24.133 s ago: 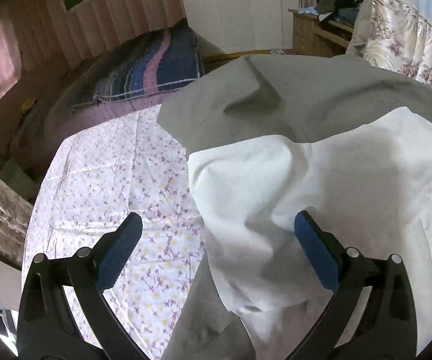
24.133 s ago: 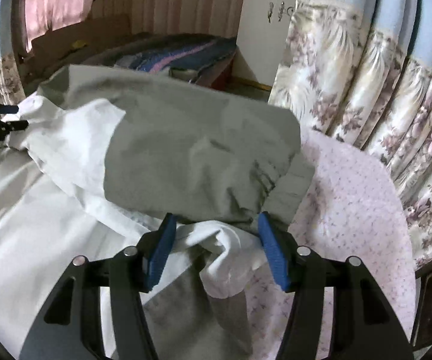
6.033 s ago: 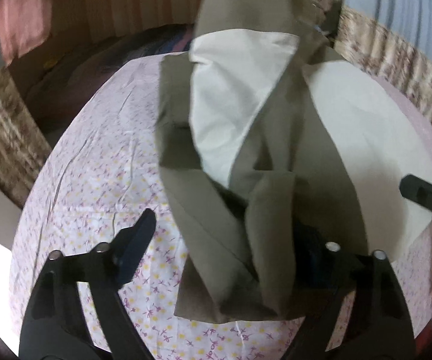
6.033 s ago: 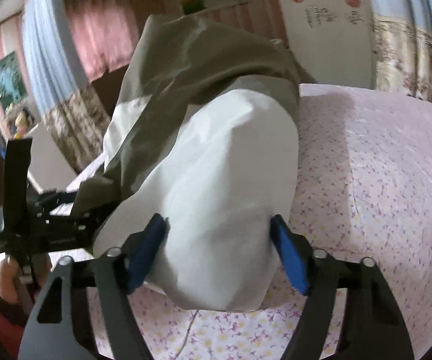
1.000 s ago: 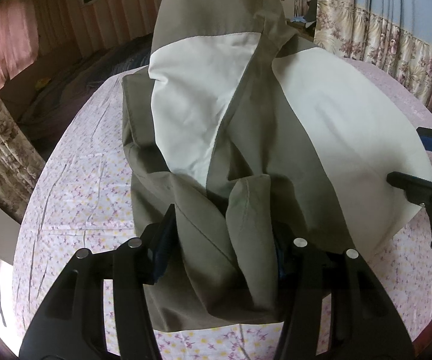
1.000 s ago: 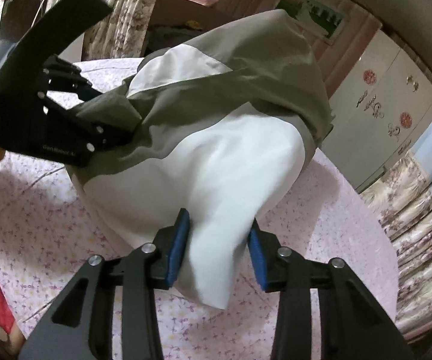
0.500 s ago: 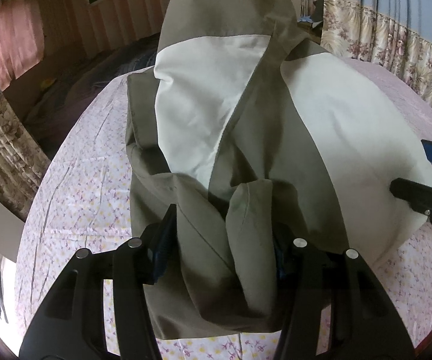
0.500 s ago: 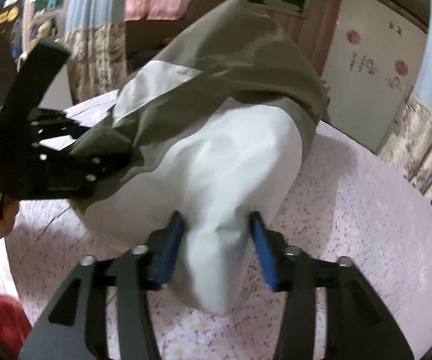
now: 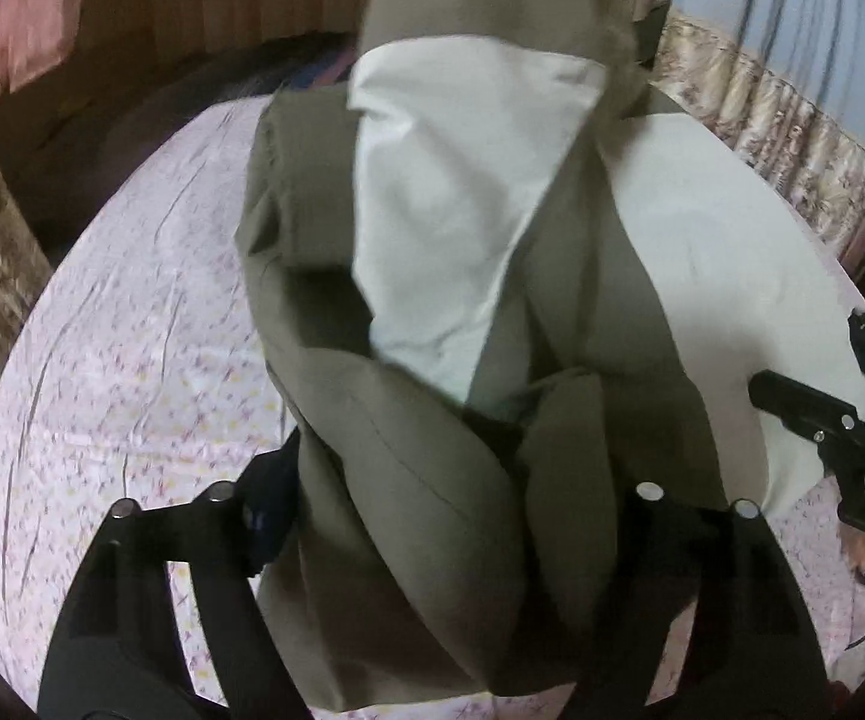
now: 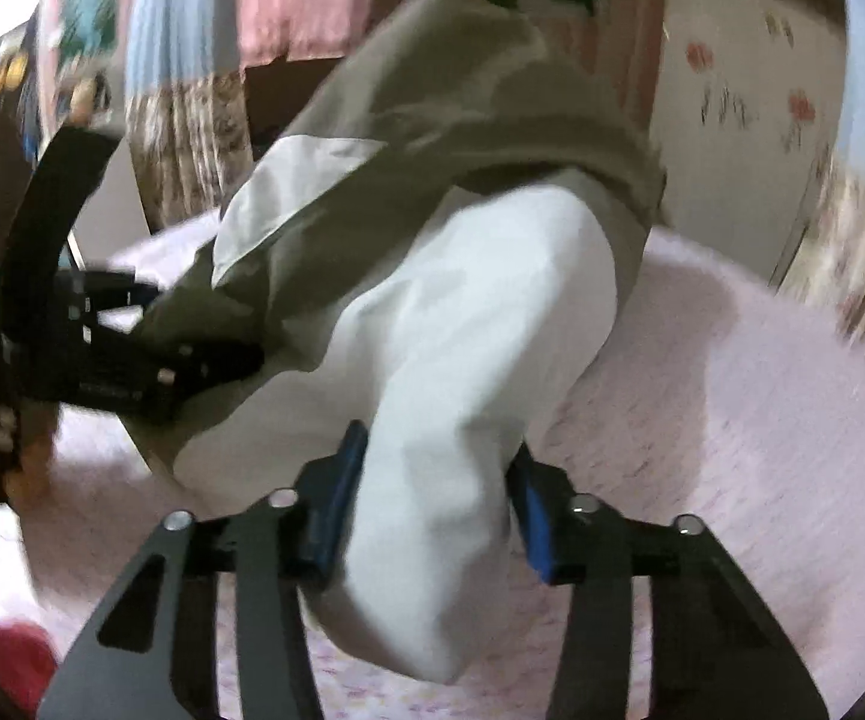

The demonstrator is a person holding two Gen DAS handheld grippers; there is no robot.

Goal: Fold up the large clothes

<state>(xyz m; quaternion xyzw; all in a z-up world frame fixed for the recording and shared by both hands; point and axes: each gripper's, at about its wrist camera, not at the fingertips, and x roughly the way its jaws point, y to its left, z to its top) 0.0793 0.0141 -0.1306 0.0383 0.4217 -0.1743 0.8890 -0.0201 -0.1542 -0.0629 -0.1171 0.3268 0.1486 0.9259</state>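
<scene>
The bed (image 9: 108, 324), under a pink floral sheet, shows bare room from 7 to 10 o'clock of the olive-and-white jacket (image 9: 468, 228) heaped mid-mattress. The left tongs (image 9: 450, 498) are opening, olive folds bunched between them and hiding the right pad. The right tongs (image 10: 432, 498) are closing on a white fold, both views motion-blurred.

Blk left gripper (image 9: 438, 516) & right gripper (image 10: 426, 510), blue-padded jaws, silver screws.
</scene>
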